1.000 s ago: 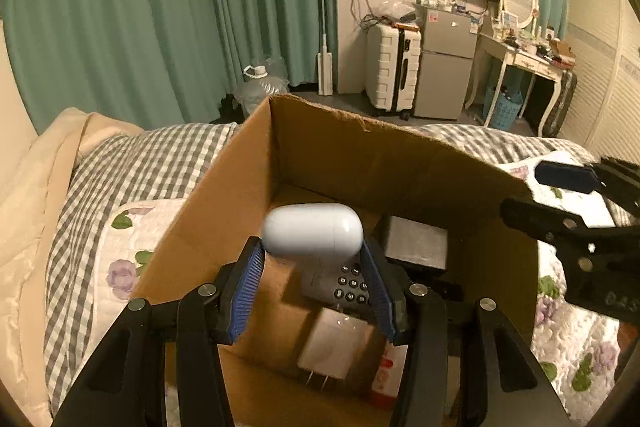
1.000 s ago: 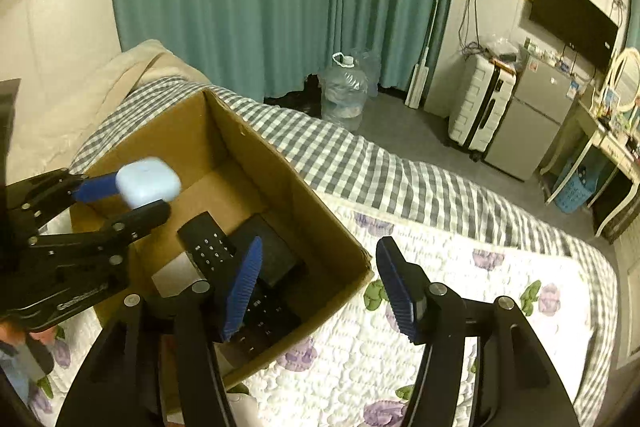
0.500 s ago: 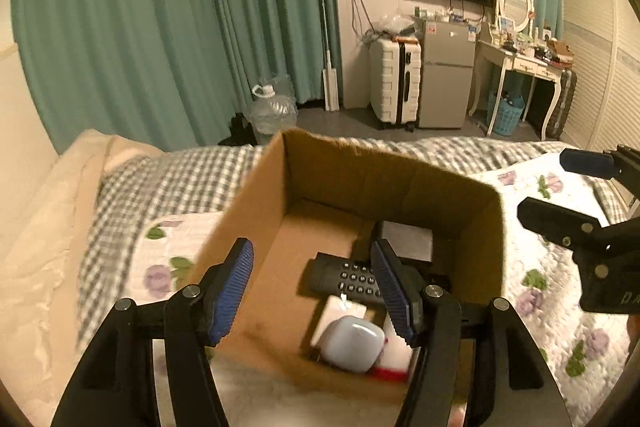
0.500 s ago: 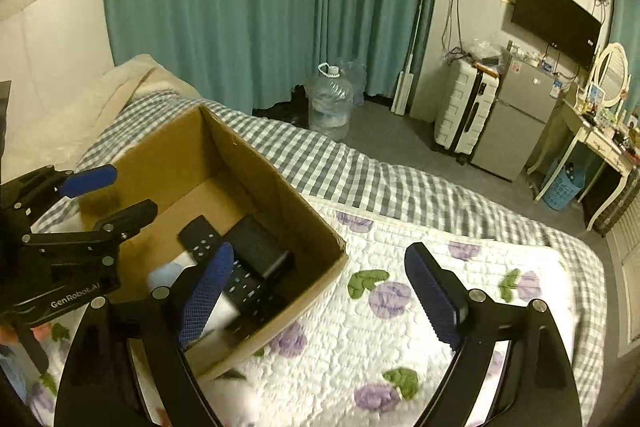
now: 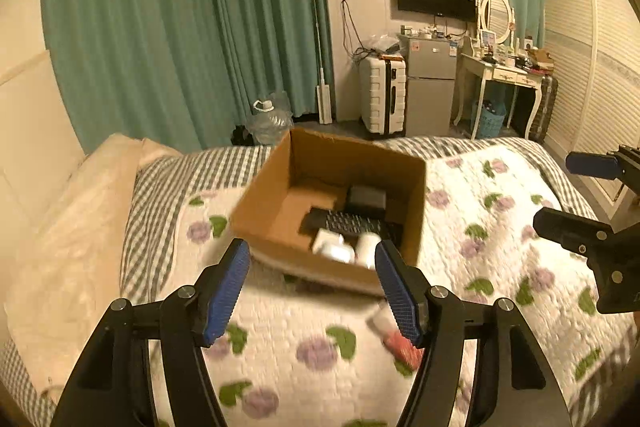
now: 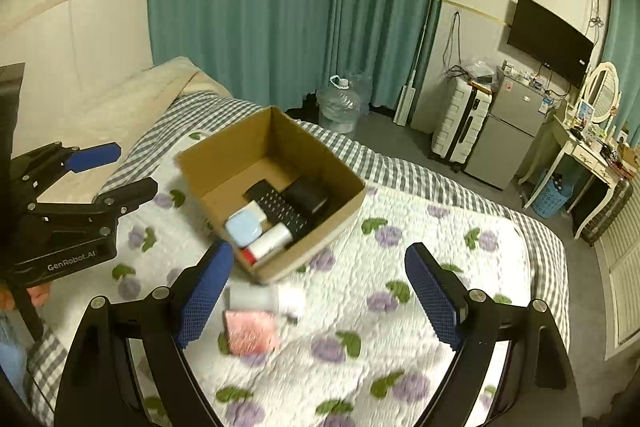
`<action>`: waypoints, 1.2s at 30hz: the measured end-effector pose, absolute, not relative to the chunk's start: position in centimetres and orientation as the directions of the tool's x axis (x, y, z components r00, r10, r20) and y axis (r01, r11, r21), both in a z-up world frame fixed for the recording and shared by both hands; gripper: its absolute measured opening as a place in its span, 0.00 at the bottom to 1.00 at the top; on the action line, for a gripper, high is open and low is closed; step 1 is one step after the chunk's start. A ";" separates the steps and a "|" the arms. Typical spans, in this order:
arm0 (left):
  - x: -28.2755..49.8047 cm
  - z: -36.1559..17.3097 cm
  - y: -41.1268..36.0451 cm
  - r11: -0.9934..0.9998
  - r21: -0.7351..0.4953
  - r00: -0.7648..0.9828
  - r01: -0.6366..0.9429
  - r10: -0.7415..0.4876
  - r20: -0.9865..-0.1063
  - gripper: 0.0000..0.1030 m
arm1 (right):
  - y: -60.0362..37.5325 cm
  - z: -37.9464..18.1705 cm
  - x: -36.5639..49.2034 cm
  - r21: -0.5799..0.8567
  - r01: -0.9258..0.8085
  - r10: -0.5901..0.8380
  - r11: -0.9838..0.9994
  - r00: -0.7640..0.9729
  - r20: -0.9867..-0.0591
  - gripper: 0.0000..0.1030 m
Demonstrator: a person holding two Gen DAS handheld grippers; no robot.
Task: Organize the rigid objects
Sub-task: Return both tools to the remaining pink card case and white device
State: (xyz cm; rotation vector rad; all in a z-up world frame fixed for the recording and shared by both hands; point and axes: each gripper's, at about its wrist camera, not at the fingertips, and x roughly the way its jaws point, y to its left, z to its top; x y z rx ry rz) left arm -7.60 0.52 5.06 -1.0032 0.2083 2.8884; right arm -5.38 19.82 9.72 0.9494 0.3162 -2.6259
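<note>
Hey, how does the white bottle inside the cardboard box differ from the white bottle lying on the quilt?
The white bottle in the box lies inside the cardboard box, against the pale blue case; the white bottle on the quilt lies outside, beside a pink item. The boxed one points diagonally toward the box's near corner; the quilt one lies roughly crosswise. Both are white, cylindrical and on their sides.

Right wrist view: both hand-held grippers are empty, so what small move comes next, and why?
Probably lower the open right hand-held gripper onto the white bottle lying on the quilt just outside the cardboard box. It lies nearest between the jaws, beside a pink item, still unpacked.
</note>
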 end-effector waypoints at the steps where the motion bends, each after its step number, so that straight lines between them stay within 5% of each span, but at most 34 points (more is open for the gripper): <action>1: -7.0 4.7 0.4 -0.989 0.099 -0.780 -0.114 0.027 -0.625 0.66 | 19.8 9.3 -4.5 -0.097 0.376 -0.229 -0.922 -0.728 -0.646 0.89; 17: -7.9 -7.5 -2.3 -0.998 0.044 -0.659 0.038 -0.058 -0.750 0.66 | 18.0 -6.0 -7.5 0.075 0.300 -0.229 -0.951 -0.519 -0.823 0.89; 28: -9.3 -9.7 -3.8 -0.995 0.021 -0.604 0.096 -0.075 -0.793 0.66 | 14.0 -8.1 -11.5 0.125 0.246 -0.239 -0.961 -0.515 -0.823 0.89; 36: -9.0 -9.4 -3.6 -0.995 0.031 -0.609 0.090 -0.080 -0.789 0.66 | 15.3 -8.9 -10.5 0.010 0.201 -0.115 -0.980 -0.521 -0.846 0.88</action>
